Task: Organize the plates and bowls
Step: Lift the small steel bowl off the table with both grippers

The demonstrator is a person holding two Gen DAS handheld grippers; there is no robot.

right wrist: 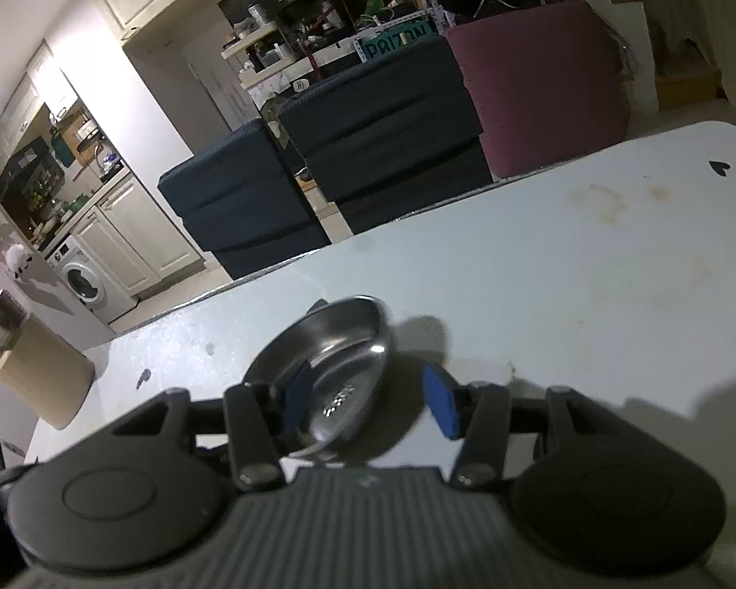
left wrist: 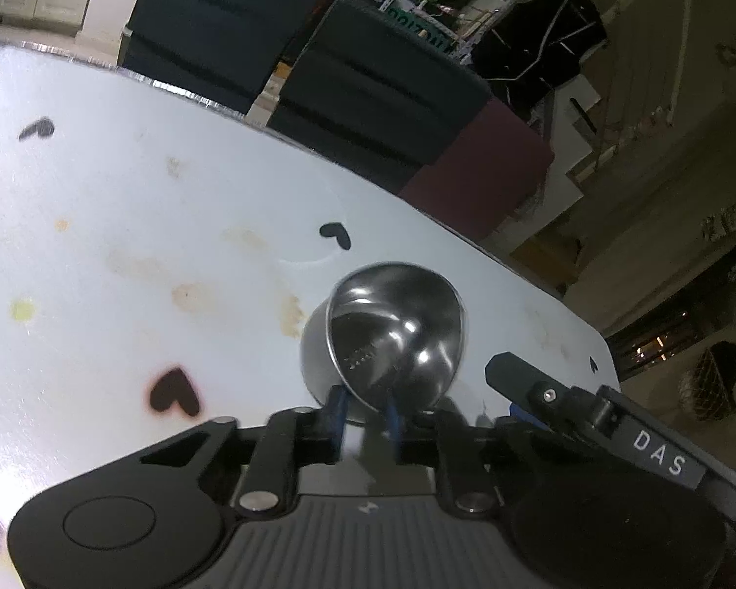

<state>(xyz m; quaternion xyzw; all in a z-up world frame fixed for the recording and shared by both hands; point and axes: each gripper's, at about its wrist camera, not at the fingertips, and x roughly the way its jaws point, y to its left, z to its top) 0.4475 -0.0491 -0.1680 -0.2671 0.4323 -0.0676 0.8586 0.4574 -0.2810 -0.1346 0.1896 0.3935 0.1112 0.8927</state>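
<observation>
A small steel bowl (left wrist: 392, 334) is tilted over the white table (left wrist: 122, 245), its mouth turned towards the camera. My left gripper (left wrist: 365, 414) is shut on its near rim, one blue pad on each side of the wall. In the right wrist view a shallow steel plate (right wrist: 338, 358) sits tilted between the fingers of my right gripper (right wrist: 368, 402). That gripper is open: its left pad (right wrist: 297, 392) lies over the plate's inner face, and its right pad (right wrist: 441, 407) stands apart from the rim. Part of the right gripper's black body (left wrist: 613, 417) shows beside the bowl.
The table (right wrist: 564, 270) carries black heart marks (left wrist: 174, 390) and brownish stains (left wrist: 289, 314). Its far edge (left wrist: 196, 98) drops off to dark blue sofa blocks (right wrist: 378, 113) and a maroon one (right wrist: 539, 83). A kitchen with a washing machine (right wrist: 83, 280) lies to the left.
</observation>
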